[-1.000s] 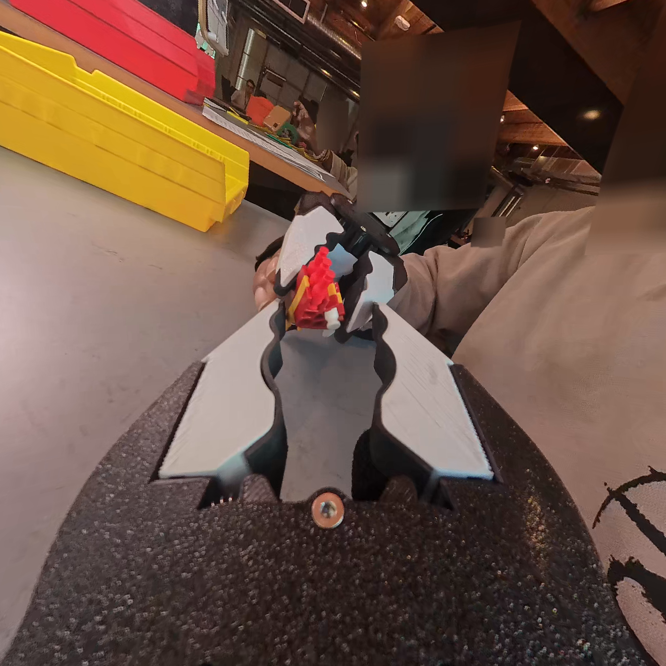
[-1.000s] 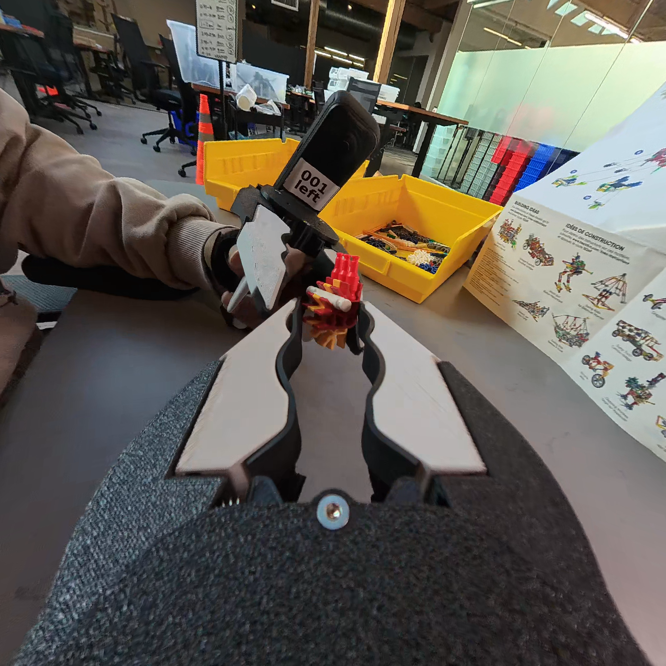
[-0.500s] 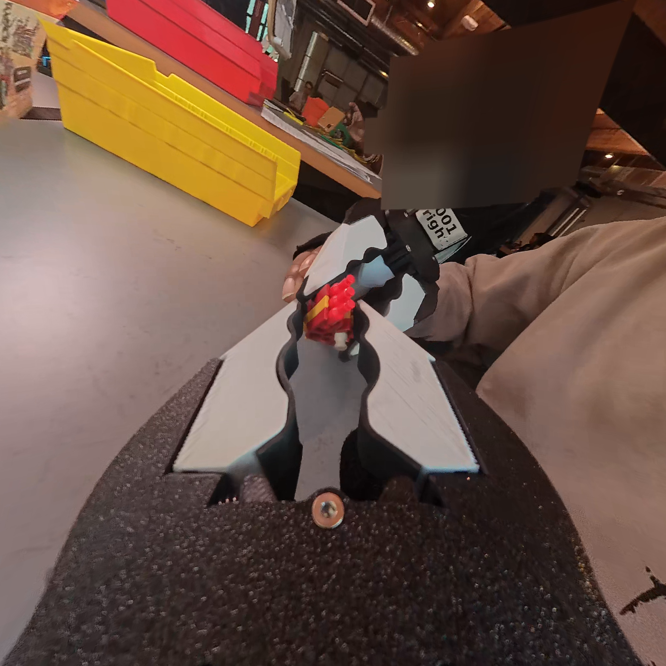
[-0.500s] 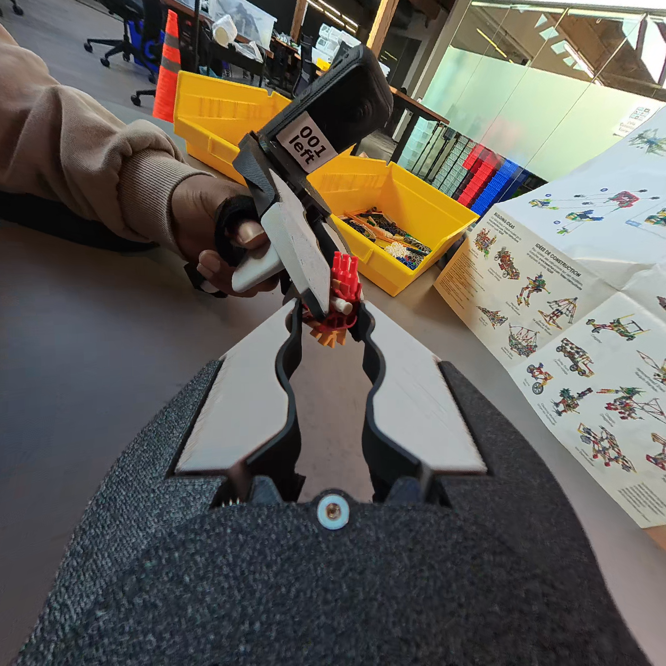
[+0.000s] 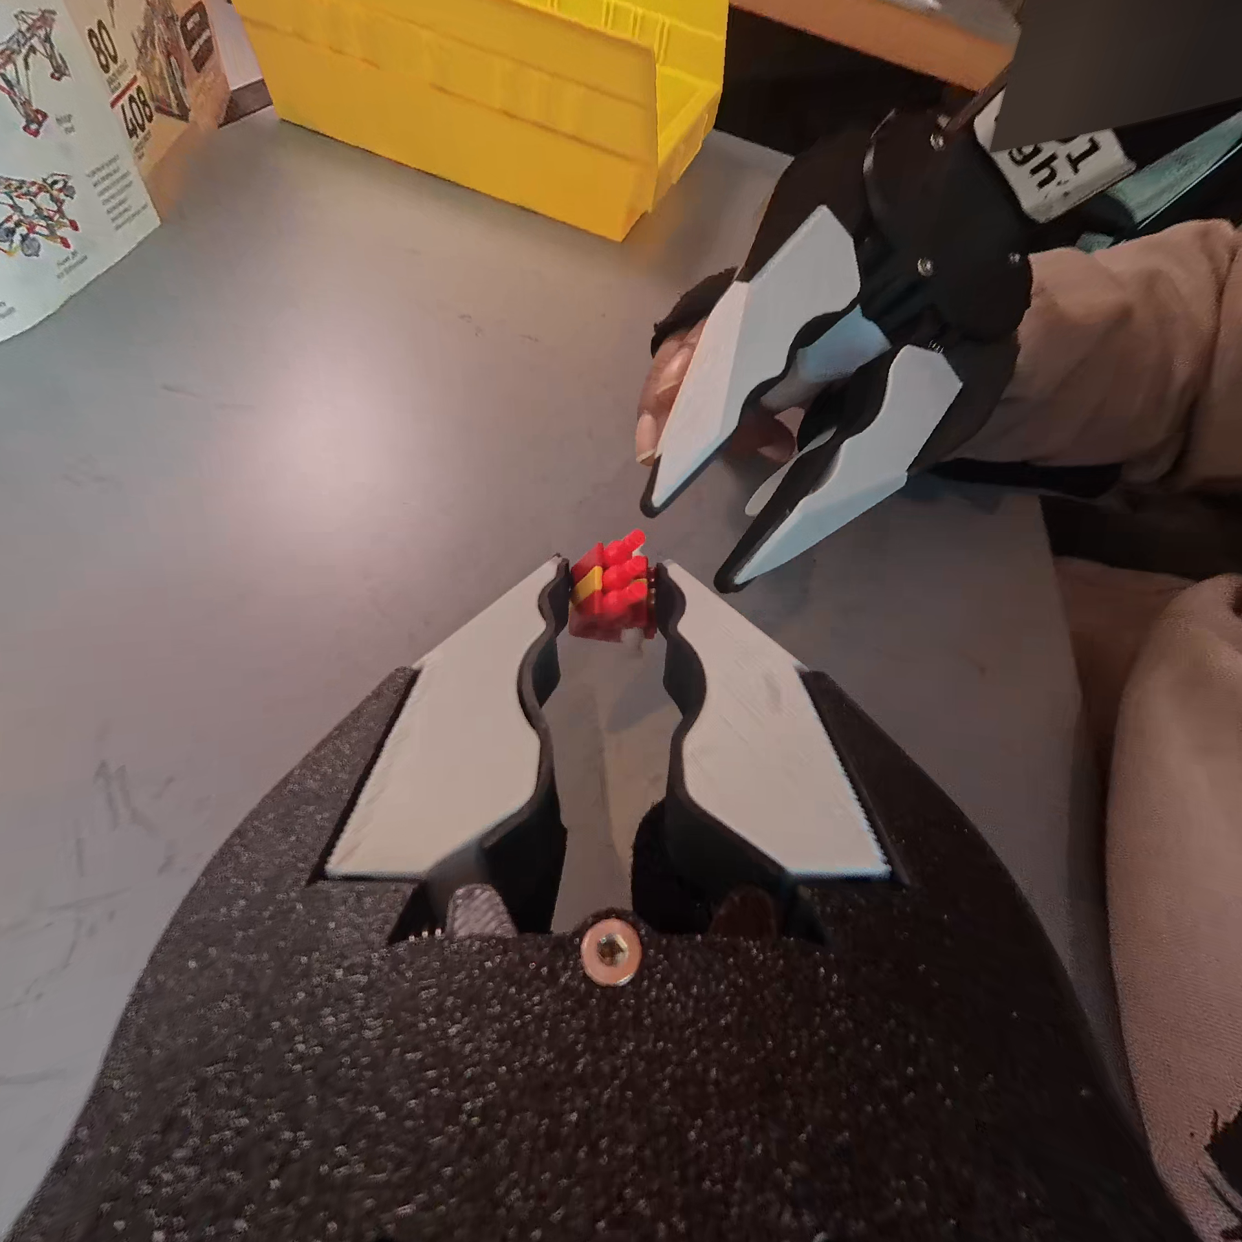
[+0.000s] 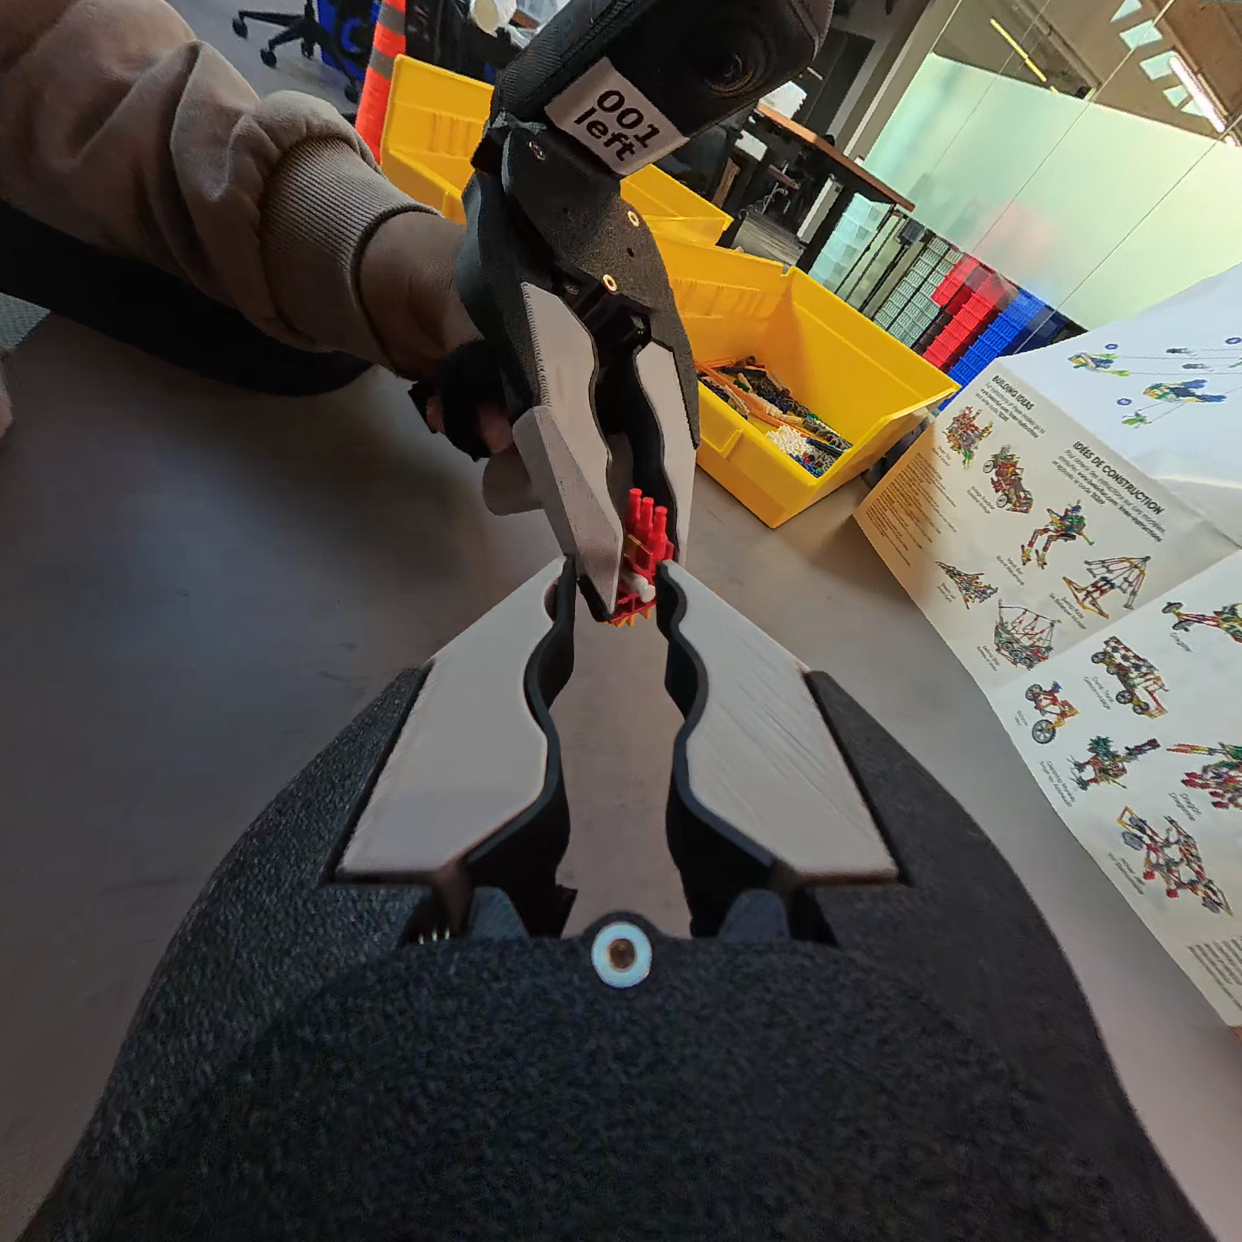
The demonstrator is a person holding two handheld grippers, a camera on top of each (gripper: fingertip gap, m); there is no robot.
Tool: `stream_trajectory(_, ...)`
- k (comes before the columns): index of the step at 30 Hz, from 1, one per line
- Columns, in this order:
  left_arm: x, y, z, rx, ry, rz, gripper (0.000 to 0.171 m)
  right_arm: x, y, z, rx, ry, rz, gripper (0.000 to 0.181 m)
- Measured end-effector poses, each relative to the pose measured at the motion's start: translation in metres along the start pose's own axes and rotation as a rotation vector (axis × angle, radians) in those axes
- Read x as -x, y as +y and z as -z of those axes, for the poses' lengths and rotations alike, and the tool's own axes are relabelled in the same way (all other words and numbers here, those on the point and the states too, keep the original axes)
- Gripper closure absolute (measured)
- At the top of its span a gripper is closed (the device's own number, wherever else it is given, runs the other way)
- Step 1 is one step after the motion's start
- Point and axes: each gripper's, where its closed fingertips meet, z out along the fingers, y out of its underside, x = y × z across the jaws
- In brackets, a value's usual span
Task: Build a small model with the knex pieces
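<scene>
A small cluster of red, yellow and white construction-toy pieces (image 5: 608,591) sits between the tips of my left gripper (image 5: 610,570), which is shut on it just above the grey table (image 5: 269,470). My right gripper (image 5: 685,546) is open and empty, a short way beyond the cluster to the right, with its tips pointing down at it. In the right wrist view my right gripper (image 6: 611,571) has its fingers spread. The left gripper (image 6: 635,574) comes down from above between those tips, holding the cluster (image 6: 645,531).
A yellow bin (image 6: 806,322) holding several loose toy pieces stands at the back, and it also shows in the left wrist view (image 5: 504,101). A printed instruction sheet (image 6: 1075,605) lies to the right of it. An orange cone (image 6: 380,74) stands far behind. Beige sleeves flank both grippers. Left and right tips are no more than a few centimetres apart.
The cluster has passed from my right gripper to my left. The left shut on it, then the right opened and drew back. The left tilted down towards the table.
</scene>
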Motion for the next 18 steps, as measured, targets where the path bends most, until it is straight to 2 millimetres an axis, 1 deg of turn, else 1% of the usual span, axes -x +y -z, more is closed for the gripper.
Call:
stream_trajectory(2,0.001,0.005,-0.002,0.029,-0.008,-0.035,0.147,0.002,0.000,0.000,-0.002,-0.019,-0.005,0.166)
stream_trajectory(4,-0.004,0.006,-0.005,0.028,0.034,-0.042,0.147,0.003,0.000,0.001,-0.002,-0.034,-0.009,0.174)
stream_trajectory(6,-0.006,0.008,-0.009,0.038,0.052,-0.035,0.147,0.002,0.003,0.001,0.018,-0.025,-0.008,0.178)
stream_trajectory(8,-0.008,0.008,-0.012,0.041,0.059,-0.045,0.147,0.000,0.006,0.002,0.035,-0.007,-0.008,0.176)
stream_trajectory(11,-0.008,0.010,-0.015,0.048,0.050,-0.060,0.147,-0.005,0.008,0.004,0.050,0.007,-0.057,0.157)
stream_trajectory(12,-0.007,0.011,-0.015,0.047,0.041,-0.067,0.147,-0.006,0.009,0.005,0.059,-0.002,-0.086,0.155)
stream_trajectory(14,-0.006,0.012,-0.015,0.046,0.035,-0.077,0.147,-0.010,0.012,0.007,0.074,-0.005,-0.130,0.156)
stream_trajectory(18,-0.009,0.011,-0.010,0.025,0.040,-0.087,0.147,-0.006,0.017,0.007,0.106,-0.039,-0.135,0.162)
